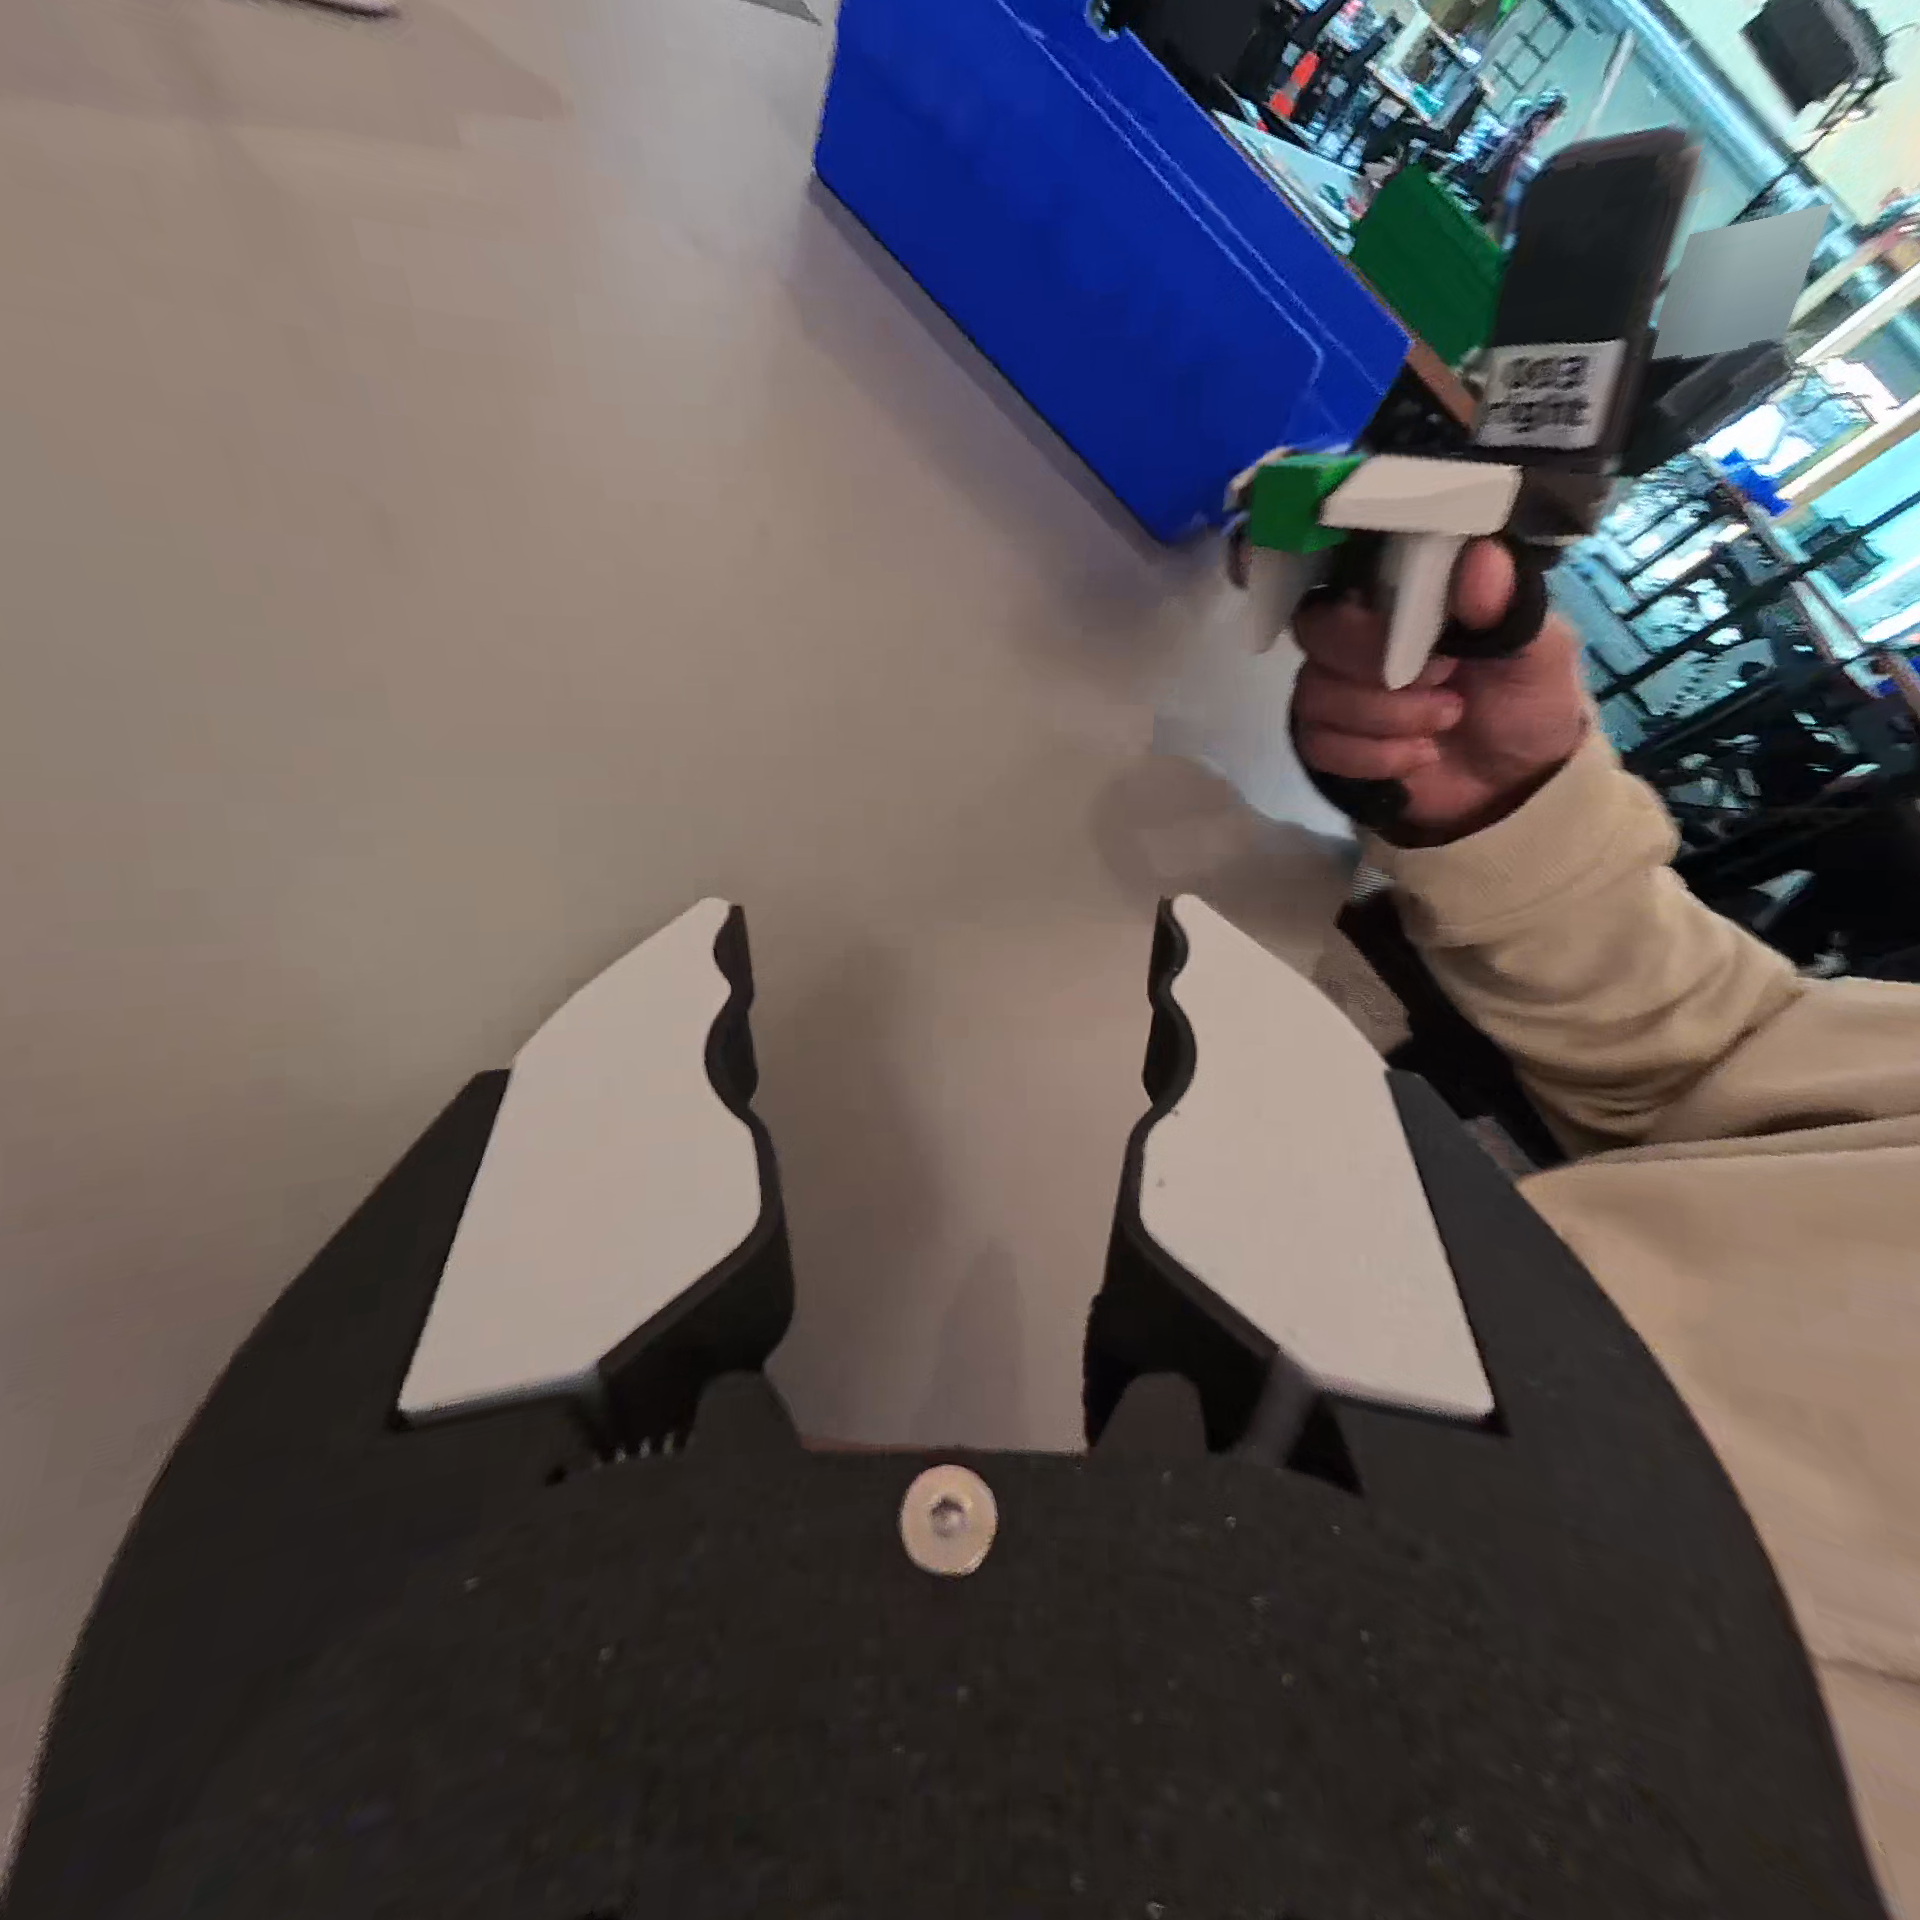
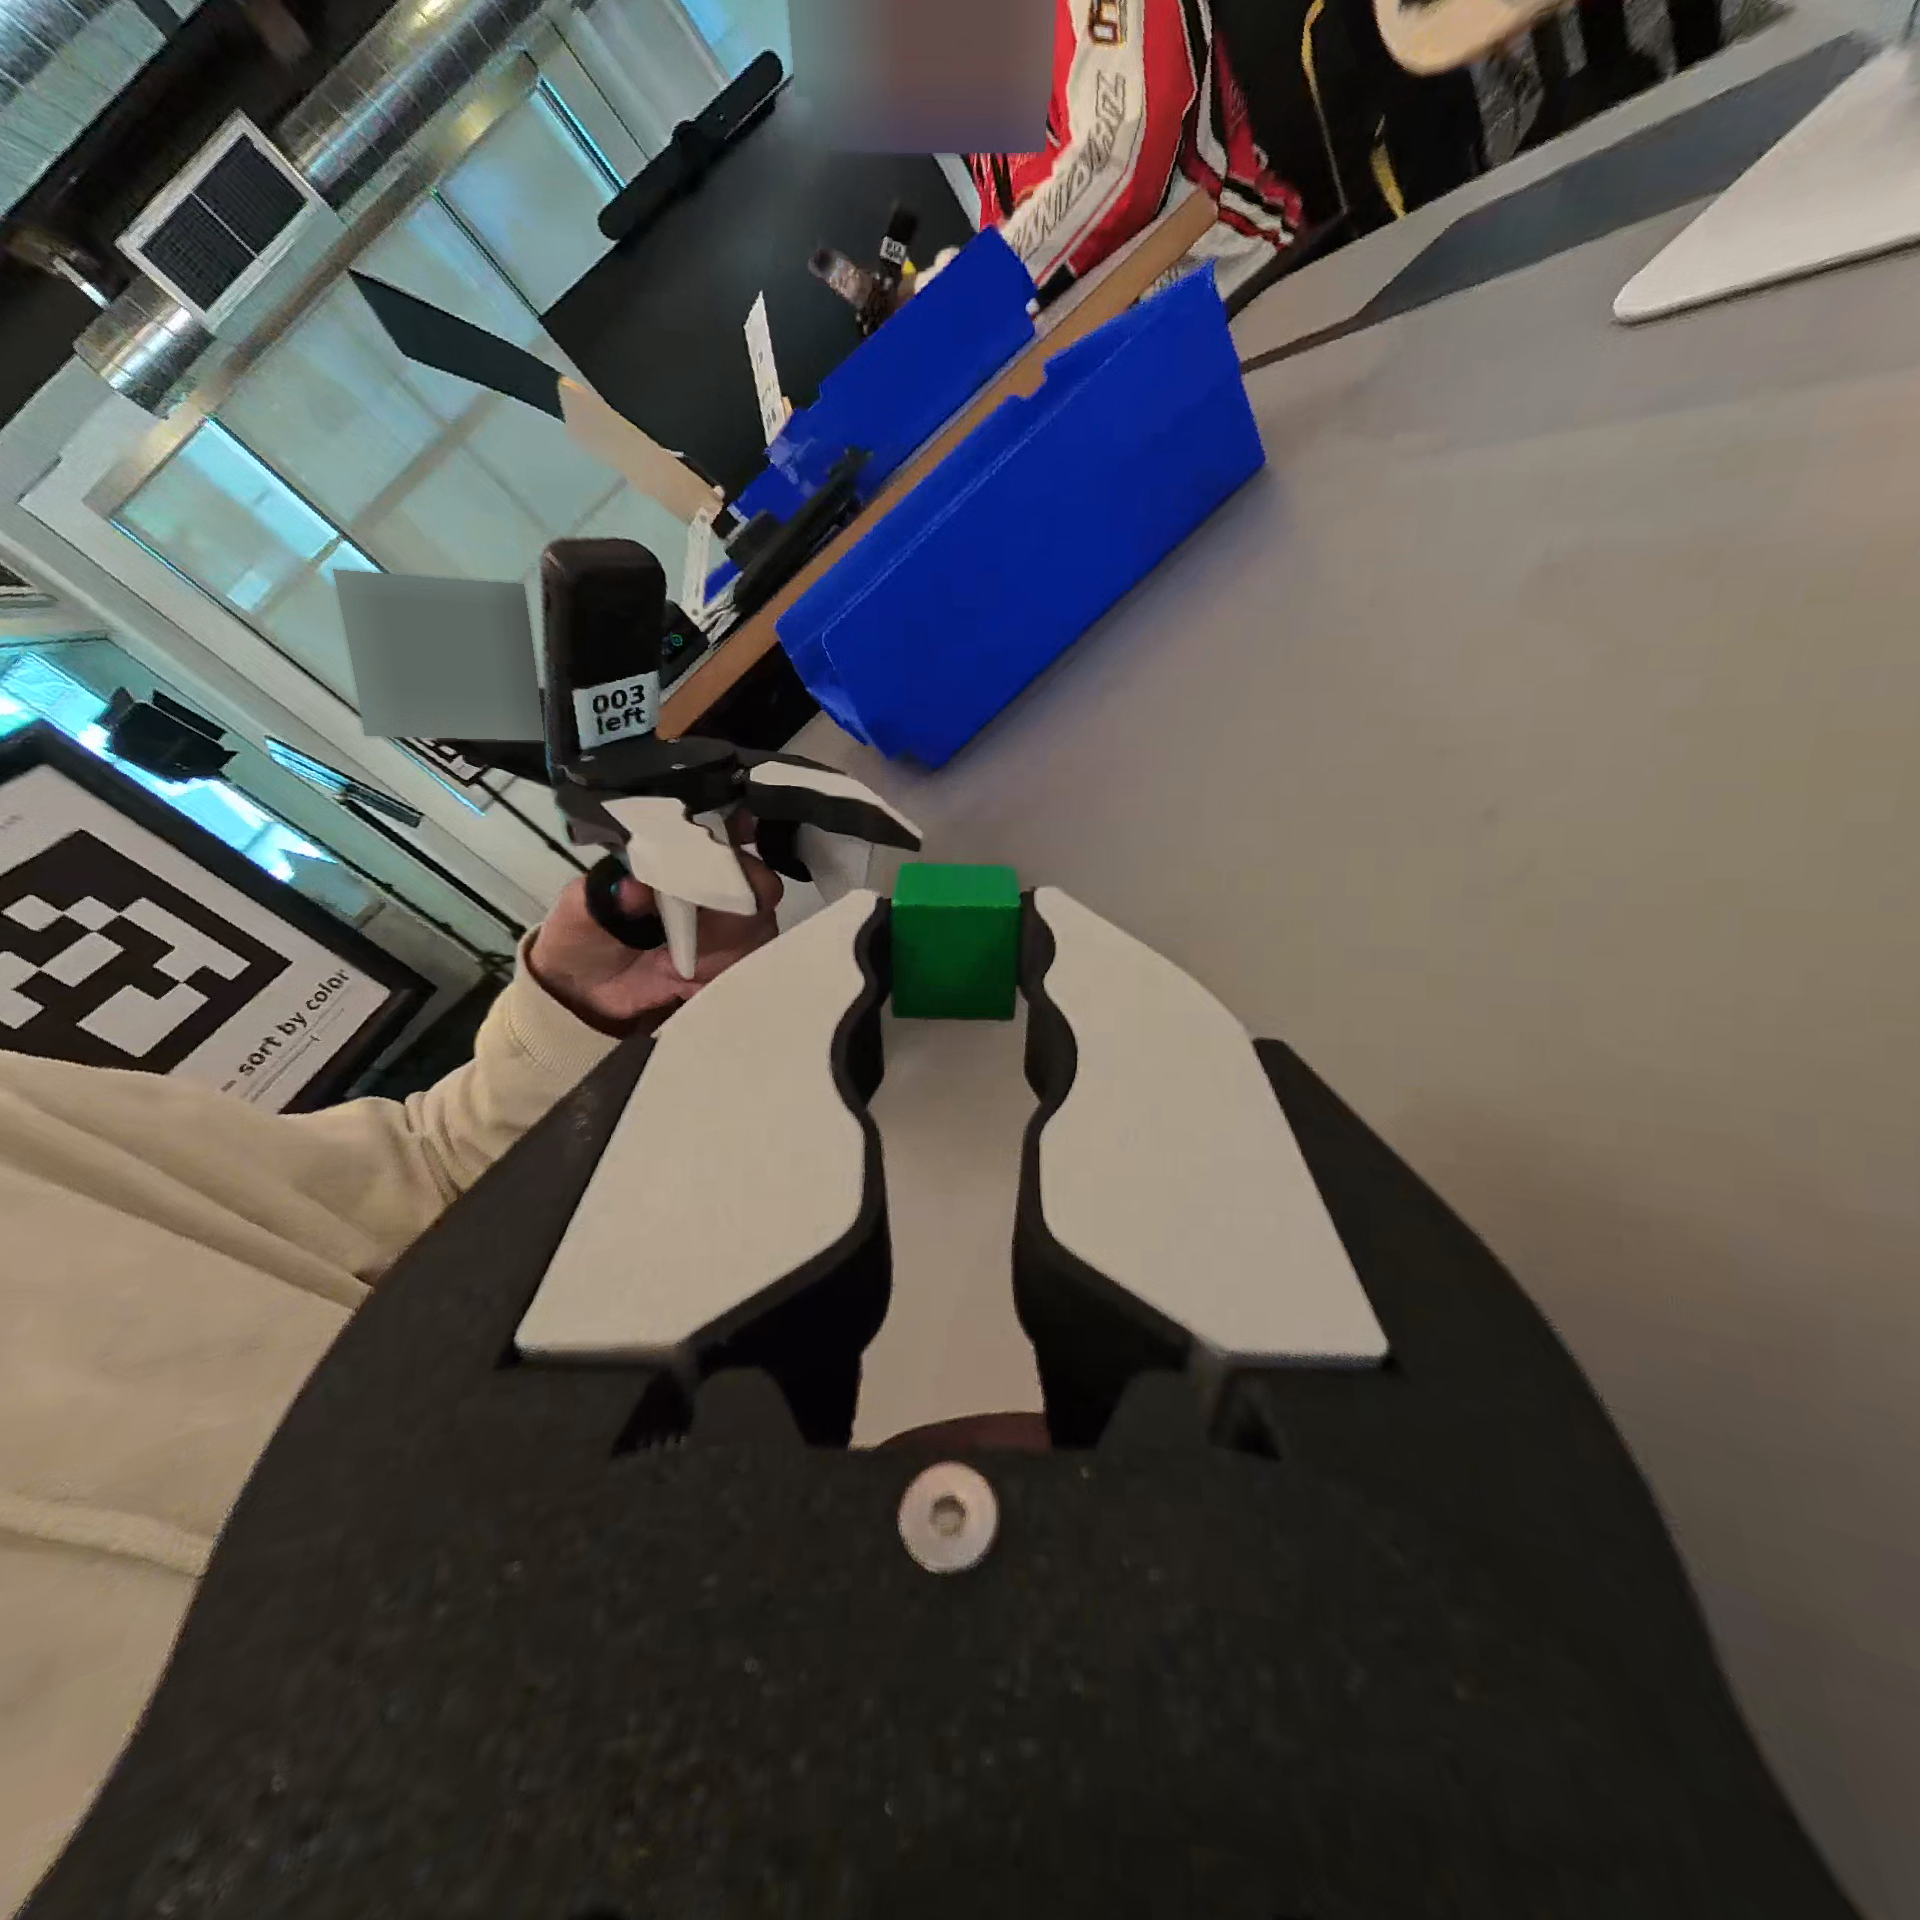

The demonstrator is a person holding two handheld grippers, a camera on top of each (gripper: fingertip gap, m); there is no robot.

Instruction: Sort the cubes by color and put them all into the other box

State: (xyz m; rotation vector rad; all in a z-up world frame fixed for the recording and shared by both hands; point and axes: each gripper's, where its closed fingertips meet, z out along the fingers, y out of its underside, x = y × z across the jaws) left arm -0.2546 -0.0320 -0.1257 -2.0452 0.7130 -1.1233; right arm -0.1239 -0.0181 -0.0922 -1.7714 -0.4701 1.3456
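Note:
My right gripper (image 2: 956, 914) is shut on a green cube (image 2: 954, 951) and holds it above the grey table (image 2: 1507, 831). In the left wrist view the same gripper (image 1: 1309, 540) shows at the right with the green cube (image 1: 1294, 514) between its tips, just off the near corner of a blue box (image 1: 1091, 260). My left gripper (image 1: 948, 920) is open and empty over bare table (image 1: 416, 520). It also shows in the right wrist view (image 2: 790, 862), held in a hand left of the cube. The blue box (image 2: 1029, 582) lies beyond the cube; its inside is hidden.
A second blue box (image 2: 904, 353) stands behind the first past a wooden strip (image 2: 935, 457). A white flat base (image 2: 1787, 229) sits at the far right of the table. A person in a red and white jacket (image 2: 1122, 135) stands behind. A framed black-and-white marker board (image 2: 135, 956) stands at the left.

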